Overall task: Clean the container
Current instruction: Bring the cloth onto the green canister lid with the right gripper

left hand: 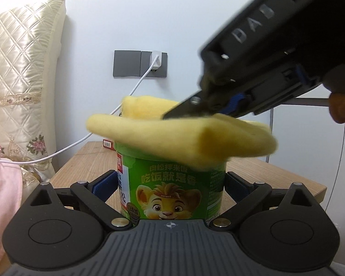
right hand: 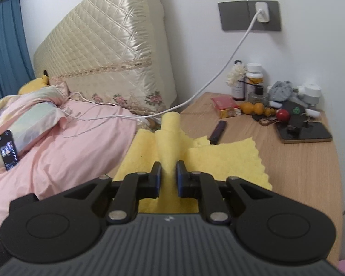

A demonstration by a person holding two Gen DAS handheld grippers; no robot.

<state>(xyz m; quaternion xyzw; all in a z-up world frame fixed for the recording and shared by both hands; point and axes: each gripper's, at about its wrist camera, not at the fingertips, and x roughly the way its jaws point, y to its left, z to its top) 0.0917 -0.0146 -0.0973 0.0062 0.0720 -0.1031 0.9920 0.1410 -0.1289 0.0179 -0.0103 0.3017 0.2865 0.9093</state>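
A green container [left hand: 172,191] with a cartoon lion cub stands upright between the fingers of my left gripper [left hand: 171,184], which is shut on it. A yellow cloth [left hand: 184,138] lies across the container's top and hides its rim. My right gripper [right hand: 168,174] is shut on a fold of the yellow cloth [right hand: 227,158]; it also shows from the side in the left wrist view [left hand: 195,108], coming in from the upper right above the container. The container is hidden under the cloth in the right wrist view.
A wooden bedside table [right hand: 299,161] carries a red box [right hand: 226,107], bottles [right hand: 254,76], a red ball [right hand: 283,115], a phone [right hand: 306,133] and a dark lighter [right hand: 218,131]. A white charger cable [right hand: 218,73] runs from the wall socket to the pink bedding [right hand: 57,149]. A quilted headboard [left hand: 18,80] stands at left.
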